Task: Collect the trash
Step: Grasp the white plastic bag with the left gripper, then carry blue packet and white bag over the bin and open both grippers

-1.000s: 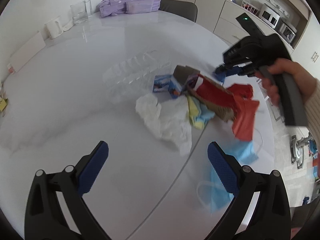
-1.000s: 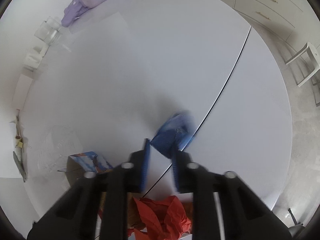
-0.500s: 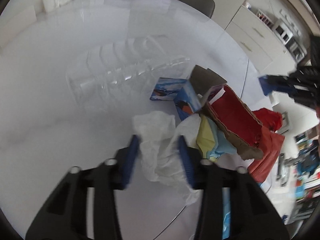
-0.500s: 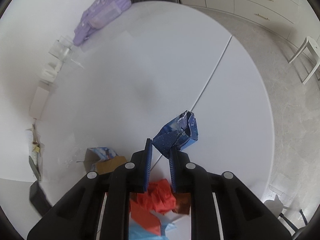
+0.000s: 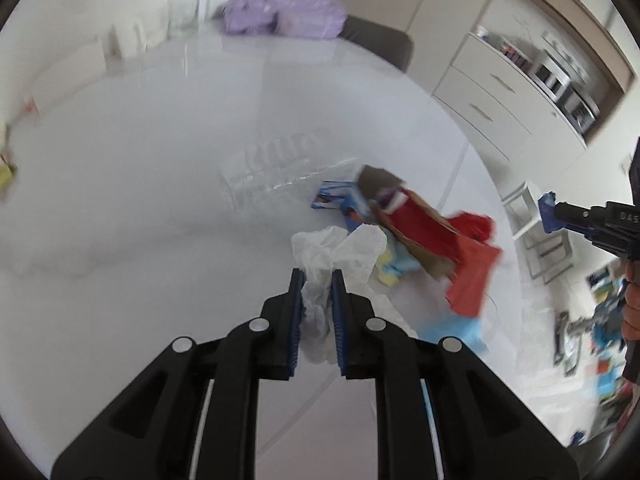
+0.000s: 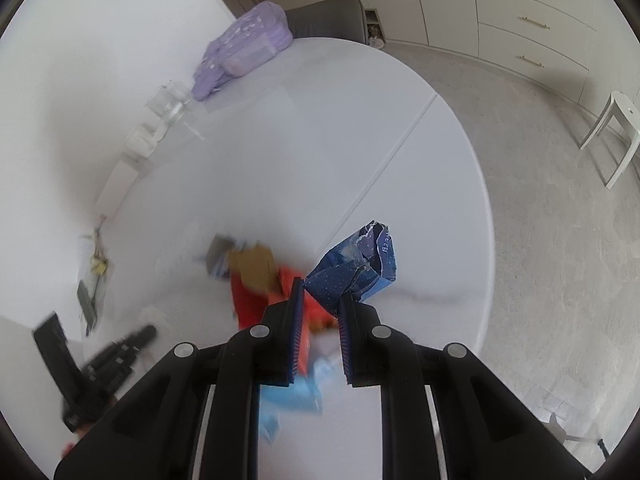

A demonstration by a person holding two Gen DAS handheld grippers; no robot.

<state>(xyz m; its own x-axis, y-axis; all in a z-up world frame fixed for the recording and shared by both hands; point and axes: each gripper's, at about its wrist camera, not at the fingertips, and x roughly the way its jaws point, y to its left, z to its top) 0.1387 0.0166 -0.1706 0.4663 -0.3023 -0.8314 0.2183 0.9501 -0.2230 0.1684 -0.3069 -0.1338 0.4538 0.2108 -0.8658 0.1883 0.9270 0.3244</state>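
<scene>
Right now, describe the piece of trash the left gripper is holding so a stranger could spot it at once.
On the round white table, find the trash pile near the seam. At the pile's near edge, the left gripper is shut on a crumpled white tissue. It is the only white, soft, wadded piece; its neighbours are red, yellow, blue or brown cardboard.

The left gripper (image 5: pixel 314 280) is pinched nearly closed on a crumpled white tissue (image 5: pixel 320 300), its blue-padded fingers (image 5: pixel 295 300) pressing the paper from both sides, low over the table (image 5: pixel 120 240) toward its near edge. The right gripper (image 6: pixel 320 292) is raised above the table's right part, clamped on a torn blue packet (image 6: pixel 356 268) that juts up past its fingertips. In the left wrist view the right gripper sits at the far right, a hand (image 5: pixel 632 308) wrapped around its handle.
</scene>
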